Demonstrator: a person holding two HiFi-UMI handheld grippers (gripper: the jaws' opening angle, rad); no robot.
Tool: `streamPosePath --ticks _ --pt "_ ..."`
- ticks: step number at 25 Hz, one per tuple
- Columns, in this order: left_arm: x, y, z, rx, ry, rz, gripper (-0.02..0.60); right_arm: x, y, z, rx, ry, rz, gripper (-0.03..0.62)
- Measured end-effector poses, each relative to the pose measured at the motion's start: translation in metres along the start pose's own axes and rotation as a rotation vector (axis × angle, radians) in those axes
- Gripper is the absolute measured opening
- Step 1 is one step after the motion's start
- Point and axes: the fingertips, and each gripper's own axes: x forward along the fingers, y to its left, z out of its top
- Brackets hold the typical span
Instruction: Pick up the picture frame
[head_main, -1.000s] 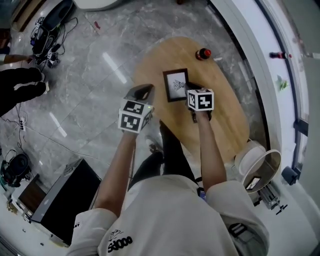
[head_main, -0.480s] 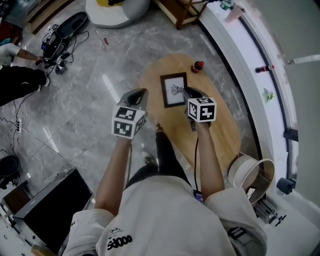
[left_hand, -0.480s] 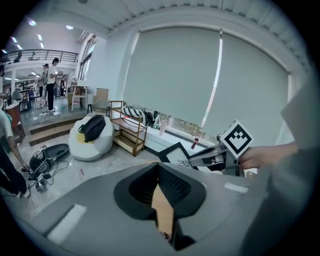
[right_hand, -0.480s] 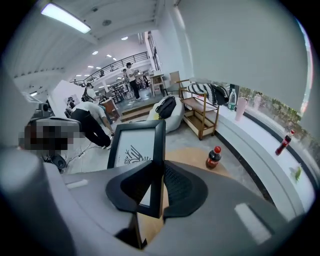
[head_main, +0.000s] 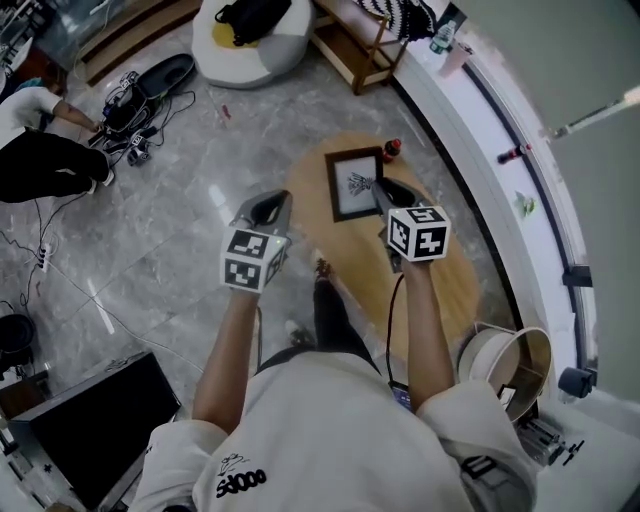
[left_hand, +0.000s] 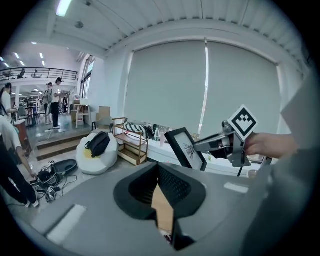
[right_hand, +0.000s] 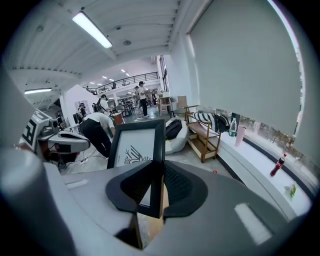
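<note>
The picture frame (head_main: 354, 184) is black with a white sheet and a small dark drawing. My right gripper (head_main: 381, 192) is shut on its right edge and holds it up above the oval wooden table (head_main: 440, 275). In the right gripper view the frame (right_hand: 135, 145) stands upright between the jaws of the right gripper (right_hand: 160, 172). My left gripper (head_main: 276, 202) hangs left of the table over the floor, shut with nothing in it. From the left gripper view the left gripper (left_hand: 159, 172) points toward the frame (left_hand: 186, 148).
A small red bottle (head_main: 393, 150) stands at the table's far end. Behind it are a wooden rack (head_main: 360, 35) and a white beanbag (head_main: 250, 30). A person (head_main: 40, 160) crouches by cables (head_main: 130, 110) at left. A round bin (head_main: 510, 365) sits right.
Both grippers have risen. The frame has come up off the table in the right gripper. The left gripper has stayed shut and empty, left of the table.
</note>
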Motion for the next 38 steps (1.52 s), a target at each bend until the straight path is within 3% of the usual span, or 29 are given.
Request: streamPosePath --ticks 22,32,38 --pt "-0.166 -0.091 0.078 0.206 -0.272 0.056 0.011 -0.217 0.083 0.071 -0.174 -0.382 -0.023 0.074" --pt "-0.225 -0.114 0.116 0.293 -0.394 0.103 0.011 -0.266 0.118 0.085 -0.238 -0.471 0.025 0.074" --pt "-0.244 -0.12 0.117 0.307 -0.42 0.118 0.011 -0.291 0.14 0.089 -0.264 -0.521 0.051 0.074"
